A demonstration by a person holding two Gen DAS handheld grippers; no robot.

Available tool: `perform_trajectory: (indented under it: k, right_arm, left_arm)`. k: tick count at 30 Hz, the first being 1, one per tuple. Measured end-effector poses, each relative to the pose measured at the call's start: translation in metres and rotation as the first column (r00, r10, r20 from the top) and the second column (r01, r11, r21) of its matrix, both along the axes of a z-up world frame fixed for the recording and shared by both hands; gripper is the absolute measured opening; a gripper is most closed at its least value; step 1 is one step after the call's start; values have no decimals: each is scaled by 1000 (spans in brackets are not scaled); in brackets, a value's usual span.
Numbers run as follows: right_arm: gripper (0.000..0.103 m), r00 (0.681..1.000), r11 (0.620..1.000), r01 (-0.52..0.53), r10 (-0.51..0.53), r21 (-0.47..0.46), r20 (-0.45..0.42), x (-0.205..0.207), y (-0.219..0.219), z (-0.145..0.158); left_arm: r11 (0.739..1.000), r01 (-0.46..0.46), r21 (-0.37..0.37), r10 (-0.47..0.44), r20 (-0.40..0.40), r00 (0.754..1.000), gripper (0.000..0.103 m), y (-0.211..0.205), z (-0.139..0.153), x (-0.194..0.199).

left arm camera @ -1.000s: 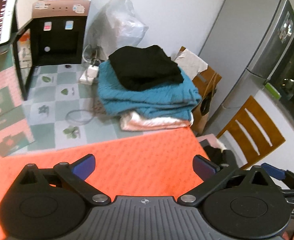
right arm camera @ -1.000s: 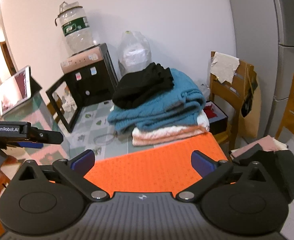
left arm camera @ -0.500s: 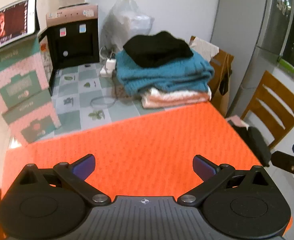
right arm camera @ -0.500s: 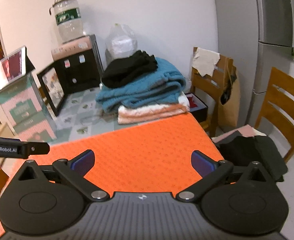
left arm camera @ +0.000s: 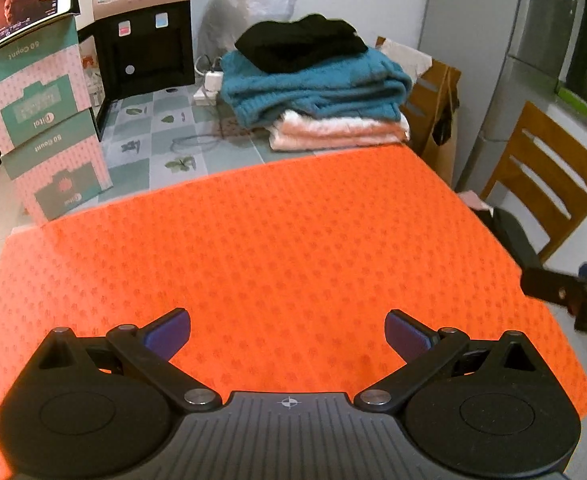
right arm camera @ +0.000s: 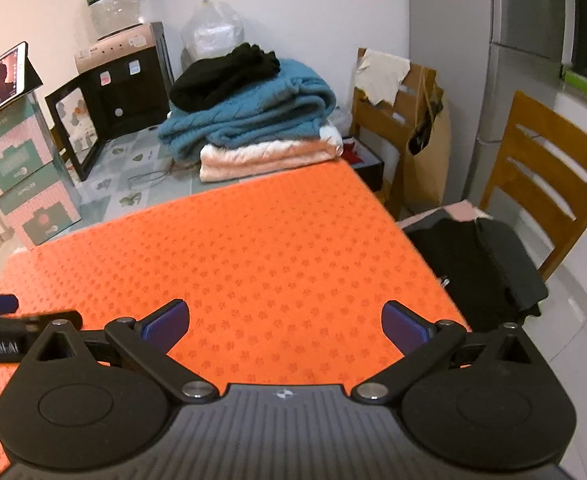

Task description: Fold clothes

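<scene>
- Folded stack [left arm camera: 317, 92] (black, teal, pink-white) sits at the bench's far end, beyond the orange mat [left arm camera: 277, 248]; nothing lies on the mat.
- Unfolded dark clothes [right arm camera: 477, 264] wait on a chair, right of the bench.
- Left hand-held gripper [left arm camera: 287, 330] and right hand-held gripper [right arm camera: 285, 322]: fingers apart, holding nothing.
- Versus 1.0 s ago: both cameras pulled back, more mat visible, stack looks farther off.

left wrist: above mat [left arm camera: 285, 240], facing stack [left arm camera: 317, 84] | right wrist: same, rightward

Water dispenser [right arm camera: 125, 76], tablet [left arm camera: 17, 0], wooden chair [right arm camera: 541, 176], fridge [right arm camera: 525, 60]
</scene>
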State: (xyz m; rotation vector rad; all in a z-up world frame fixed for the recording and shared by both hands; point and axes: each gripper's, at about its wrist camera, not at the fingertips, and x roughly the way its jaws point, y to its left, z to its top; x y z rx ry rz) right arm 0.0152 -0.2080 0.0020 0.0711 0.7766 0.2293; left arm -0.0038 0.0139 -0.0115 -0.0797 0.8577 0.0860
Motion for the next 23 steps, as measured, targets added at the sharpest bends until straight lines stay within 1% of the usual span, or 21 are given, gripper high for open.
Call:
perform_trajectory:
  k: [3,5,8,12,18,23]
  right_arm:
    - [103,1000,1000,-1,1,9,6,-3,-7,-6]
    - [103,1000,1000,-27,27,-6,10,-5,-9,-9]
    - [103,998,998,-56,56,-33,6,-4,-11,-12]
    - [103,997,997,-76,76,-16,-30,3,-19,-16]
    - [103,998,999,-37,36,-10,-49,13,-32,-23]
    - [103,997,1000,-18,18,-7,-73,22,-39,-29]
  left_arm:
    - [1000,10,-15,-11,-26,1000,103,-12,-6,-6]
    - [1000,11,-4,-11,-35,999,103,-20,-8,-8]
    - [999,-11,37,12,-28,1000,103,-30,-8,-10]
    - [999,-24,33,24,-16,1000,103,-38,-9,-11]
    - [999,-35,11,35,-49,998,103,-46,-16,-9]
    - [999,-44,-2,43,-57,997,103,-47,-19,-6]
